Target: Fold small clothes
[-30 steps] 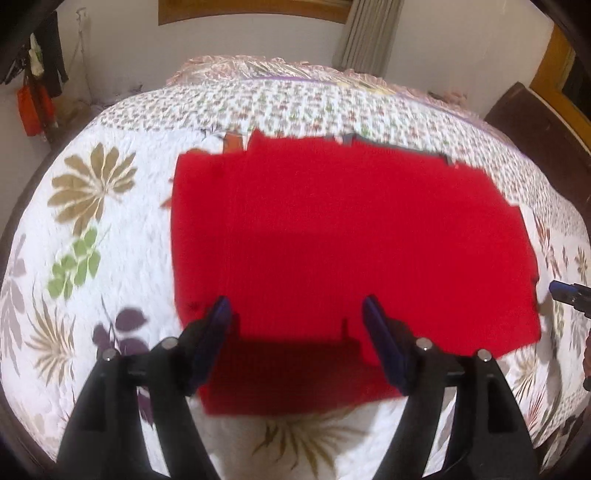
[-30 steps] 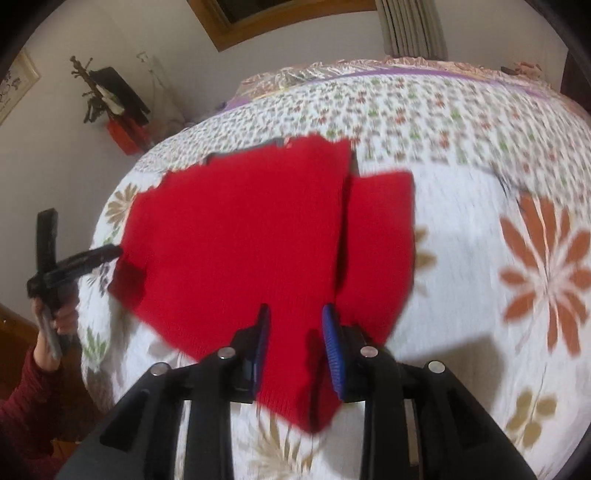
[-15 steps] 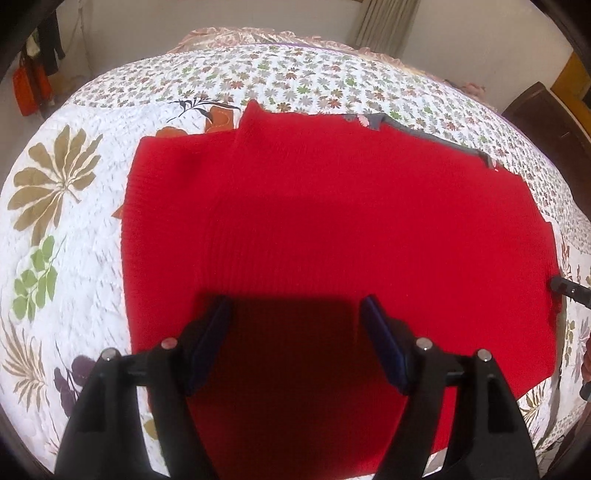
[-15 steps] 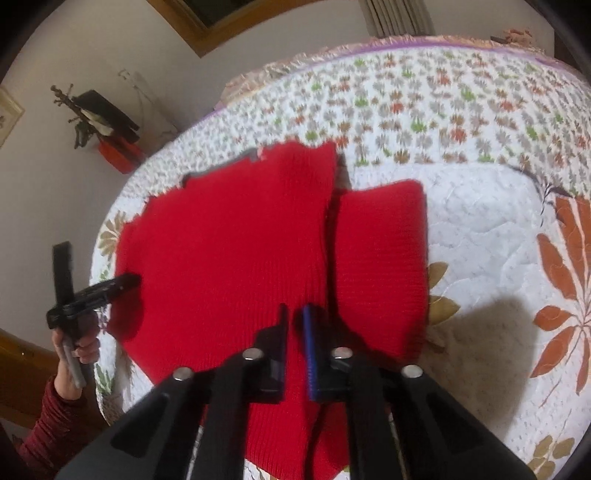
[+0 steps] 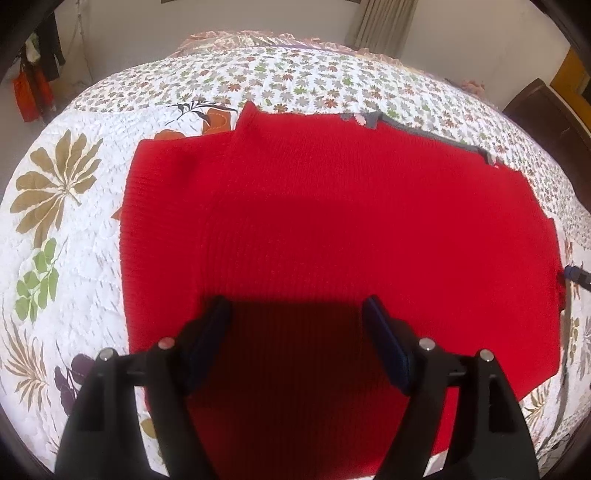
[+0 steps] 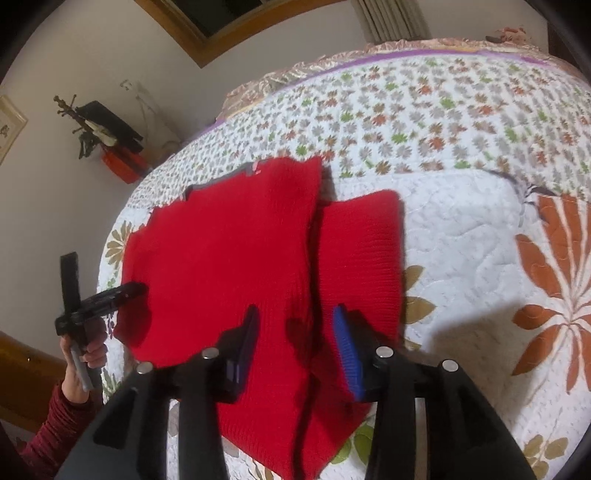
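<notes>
A red knitted sweater [image 5: 332,229] is lying flat on a bed covered by a floral quilt [image 5: 62,236], its ribbed fabric spreading across most of the left wrist view. A grey trim [image 5: 424,131] is showing along the sweater's far edge. In the right wrist view, one part of the sweater [image 6: 221,266] is lying folded over, with a narrower red panel [image 6: 360,258] sitting just beside it, a dark crease running between the two.

The left tongs [image 5: 297,317] are hovering over the near part of the sweater with their fingers spread wide apart, gripping nothing, and casting a shadow on the knit below. In the right wrist view the same left tongs [image 6: 135,290] are appearing at the sweater's left edge, held by a hand [image 6: 83,363] in a dark red sleeve [image 6: 55,424].

The right tongs [image 6: 293,317] are also standing released, the blue-padded fingers [image 6: 345,347] parted above the crease and clasping nothing. Their tip [image 5: 576,275] is just peeking in at the right edge of the left wrist view, near the sweater's side.

A wooden frame [image 6: 207,40] and curtain [image 5: 380,26] are standing behind the bed.
</notes>
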`<state>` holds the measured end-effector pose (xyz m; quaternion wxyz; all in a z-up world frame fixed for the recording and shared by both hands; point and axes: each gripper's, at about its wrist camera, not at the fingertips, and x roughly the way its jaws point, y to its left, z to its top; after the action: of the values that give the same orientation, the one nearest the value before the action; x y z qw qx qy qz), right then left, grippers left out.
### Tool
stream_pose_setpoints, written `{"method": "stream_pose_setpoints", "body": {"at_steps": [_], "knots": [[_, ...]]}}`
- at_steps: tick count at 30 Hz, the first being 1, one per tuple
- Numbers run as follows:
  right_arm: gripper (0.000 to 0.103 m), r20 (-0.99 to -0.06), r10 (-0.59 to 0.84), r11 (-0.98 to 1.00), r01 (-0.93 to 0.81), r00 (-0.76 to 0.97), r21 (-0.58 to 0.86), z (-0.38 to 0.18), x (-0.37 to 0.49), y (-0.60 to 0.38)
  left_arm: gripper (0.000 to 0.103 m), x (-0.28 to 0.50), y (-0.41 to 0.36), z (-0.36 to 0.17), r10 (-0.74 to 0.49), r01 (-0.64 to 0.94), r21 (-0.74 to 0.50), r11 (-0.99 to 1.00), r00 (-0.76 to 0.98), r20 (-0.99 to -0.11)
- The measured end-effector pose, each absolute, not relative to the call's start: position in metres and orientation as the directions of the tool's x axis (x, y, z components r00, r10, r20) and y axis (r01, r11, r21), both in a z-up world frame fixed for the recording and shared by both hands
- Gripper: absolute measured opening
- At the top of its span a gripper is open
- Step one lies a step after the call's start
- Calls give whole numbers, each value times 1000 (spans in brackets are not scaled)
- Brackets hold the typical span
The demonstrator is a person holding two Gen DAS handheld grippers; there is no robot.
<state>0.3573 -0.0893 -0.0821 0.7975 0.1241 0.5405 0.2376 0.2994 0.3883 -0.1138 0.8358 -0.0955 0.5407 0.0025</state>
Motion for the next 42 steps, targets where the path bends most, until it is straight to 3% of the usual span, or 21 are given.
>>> {"method": "stream_pose_setpoints", "body": {"at_steps": [5,8,15,26,31,33,38,42], "knots": [[38,-805,541,837,-252,243,486,-103,364,-67,79,299,390,-106,-124,-104,-185,977,423,-898],[17,-813,524,845,-276,254,459,-104,362,-58,79,301,389,-112,-120,-100,-175,979,408,-905],[5,-782,529,846,-273,329,457,-79,351,-82,80,300,386,-122,-109,-74,-152,986,411,-905],[6,-842,452,889,-226,294,398,-110,353,-82,82,302,384,-126,-90,-72,-132,989,417,-904],[26,-841,445,893,-229,309,388,-92,343,-87,82,304,383,-124,-93,-67,-132,989,414,-905],[45,-835,450,891,-221,318,397,-83,336,-95,82,301,384,-120,-99,-68,-139,988,412,-906],[74,-828,475,880,-167,299,444,-78,329,-114,82,288,387,-105,-151,-71,-200,977,425,-892],[77,-844,467,884,-146,265,443,-92,328,-112,82,281,379,-98,-152,-35,-186,982,443,-884]]}}
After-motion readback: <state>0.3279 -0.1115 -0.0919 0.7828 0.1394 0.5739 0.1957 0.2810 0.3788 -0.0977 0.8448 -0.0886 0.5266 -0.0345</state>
